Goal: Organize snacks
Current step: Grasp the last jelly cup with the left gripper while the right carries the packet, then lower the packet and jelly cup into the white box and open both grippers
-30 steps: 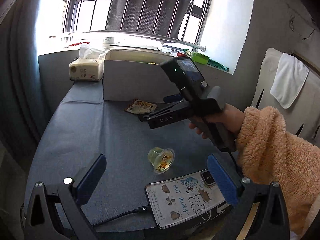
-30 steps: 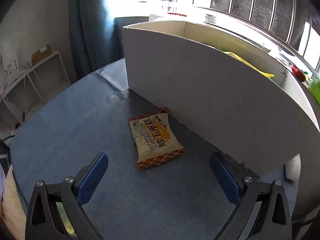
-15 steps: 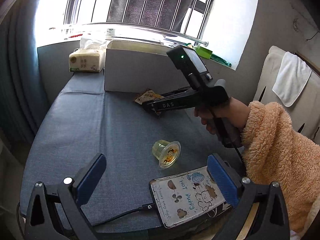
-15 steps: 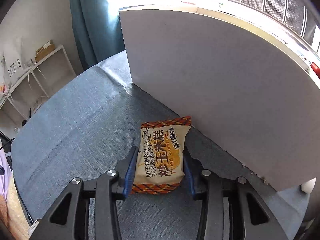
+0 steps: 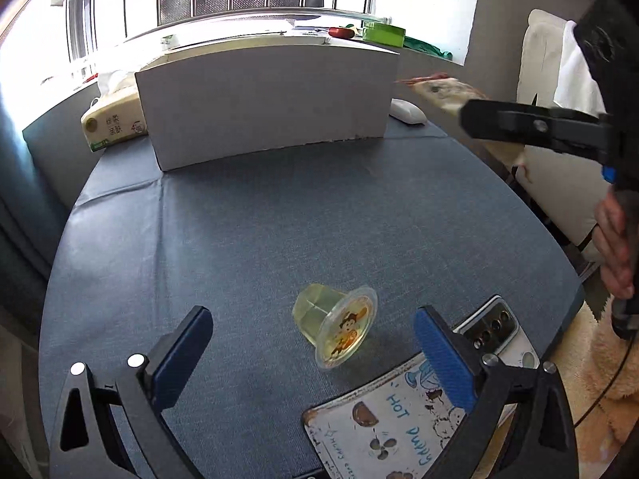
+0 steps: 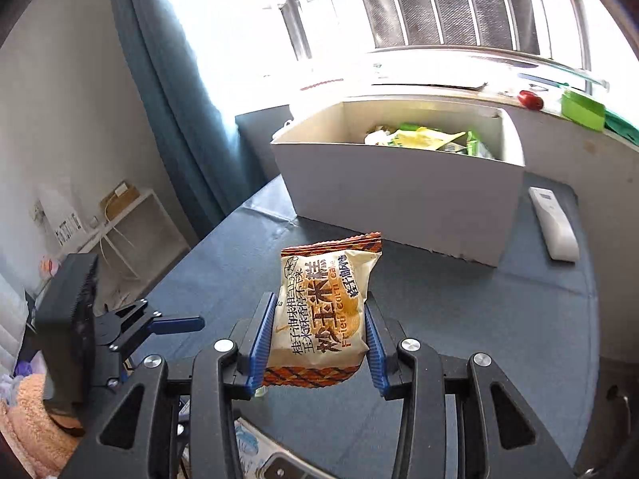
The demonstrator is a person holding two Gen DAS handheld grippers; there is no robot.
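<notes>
A blue-grey cloth worktop (image 5: 279,219) by the barred window carries a white box (image 5: 263,99) at upper centre, the right claw (image 6: 319,339) clamped on a snack packet (image 6: 323,303), the left claw (image 5: 311,343) apart around a jelly cup (image 5: 335,325).

The tall white cardboard box (image 6: 399,195) blocks your way at the back of the blue cloth table (image 5: 247,231). You have open room in the middle. Near you lie a small clear jelly cup (image 5: 335,325) and a phone in a cartoon case (image 5: 403,427).

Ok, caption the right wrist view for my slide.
Right gripper holds a corn cake packet clear of the blue table, short of the white box of snacks.
</notes>
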